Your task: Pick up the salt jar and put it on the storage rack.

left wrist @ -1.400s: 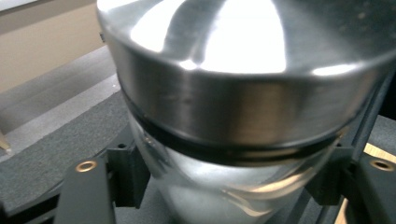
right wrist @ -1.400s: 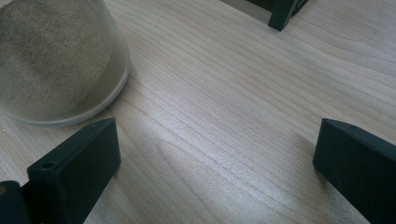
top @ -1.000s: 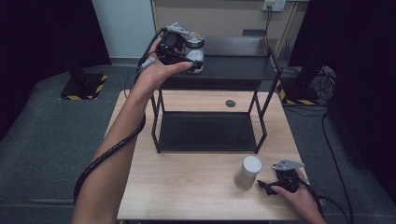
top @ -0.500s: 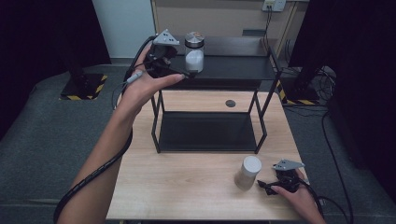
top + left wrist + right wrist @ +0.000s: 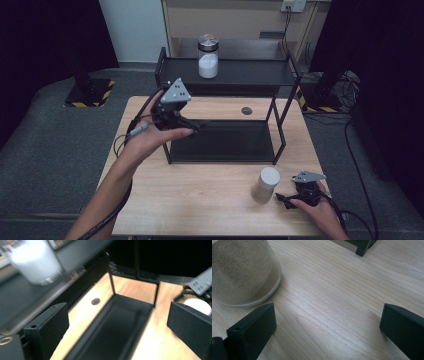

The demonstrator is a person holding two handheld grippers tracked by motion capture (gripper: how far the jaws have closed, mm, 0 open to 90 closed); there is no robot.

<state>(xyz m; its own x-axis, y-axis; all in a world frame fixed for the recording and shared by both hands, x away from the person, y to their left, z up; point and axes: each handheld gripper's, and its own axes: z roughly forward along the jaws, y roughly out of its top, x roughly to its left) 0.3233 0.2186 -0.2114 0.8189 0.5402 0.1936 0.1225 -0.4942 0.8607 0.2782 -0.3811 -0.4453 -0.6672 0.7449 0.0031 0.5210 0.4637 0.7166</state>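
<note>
Blurred jar (image 5: 35, 261) cut off beyond wide-apart left tongs (image 5: 117, 325).

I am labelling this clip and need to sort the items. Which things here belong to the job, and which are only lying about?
Job, judging by the layout:
- glass jar on the rack
- second jar on the table
- left tool, open
- right tool, open

Lying about:
- round hole
- wall socket

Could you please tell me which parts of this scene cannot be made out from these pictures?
- Jar of white powder, left gripper view: motion-blurred, top cut by the frame edge.
- Jar of tan powder, right gripper view: lid cut by the top edge.
- Small dark disc, high view: too small to identify.
</note>
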